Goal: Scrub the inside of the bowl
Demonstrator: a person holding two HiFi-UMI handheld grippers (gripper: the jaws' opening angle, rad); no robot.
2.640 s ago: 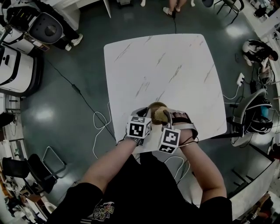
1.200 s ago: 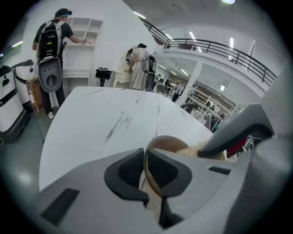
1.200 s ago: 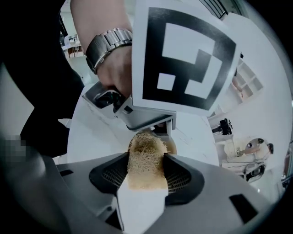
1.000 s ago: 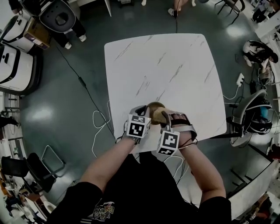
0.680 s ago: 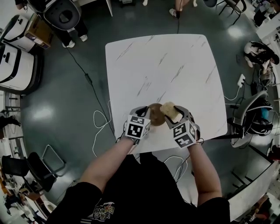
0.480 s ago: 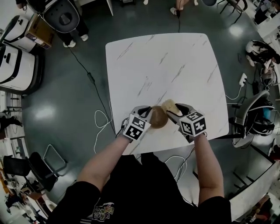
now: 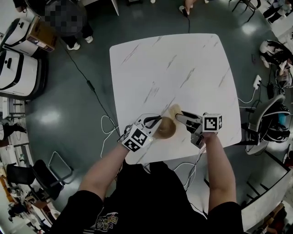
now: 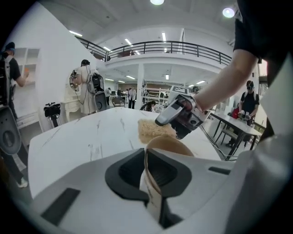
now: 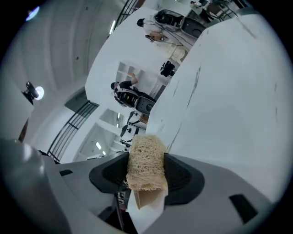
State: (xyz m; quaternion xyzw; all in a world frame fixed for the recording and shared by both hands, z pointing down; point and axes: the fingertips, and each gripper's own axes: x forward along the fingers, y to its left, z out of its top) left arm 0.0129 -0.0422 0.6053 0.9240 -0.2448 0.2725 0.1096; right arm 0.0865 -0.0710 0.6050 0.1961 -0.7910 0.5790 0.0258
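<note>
A small brown bowl (image 7: 165,128) is over the front part of the white marble table (image 7: 174,68). My left gripper (image 7: 154,122) is shut on the bowl's rim (image 8: 161,142), with the thin wall pinched between its jaws (image 8: 149,171). Just right of the bowl, my right gripper (image 7: 179,115) is shut on a tan fibrous scrubber (image 7: 174,109). The scrubber (image 9: 145,160) fills the gap between the right jaws. In the left gripper view the scrubber (image 8: 153,130) sits just beyond the bowl's rim, outside the bowl, under the right gripper (image 8: 181,116).
Cables (image 7: 106,132) hang off the table's front left edge onto the floor. A chair (image 7: 270,119) and a power strip (image 7: 256,81) stand to the right. People's feet (image 7: 185,9) show beyond the far edge. Bare tabletop lies beyond the bowl.
The right gripper has lifted the scrubber out of the bowl and swung to the right. The left gripper has turned and shifted slightly toward the table's front edge with the bowl.
</note>
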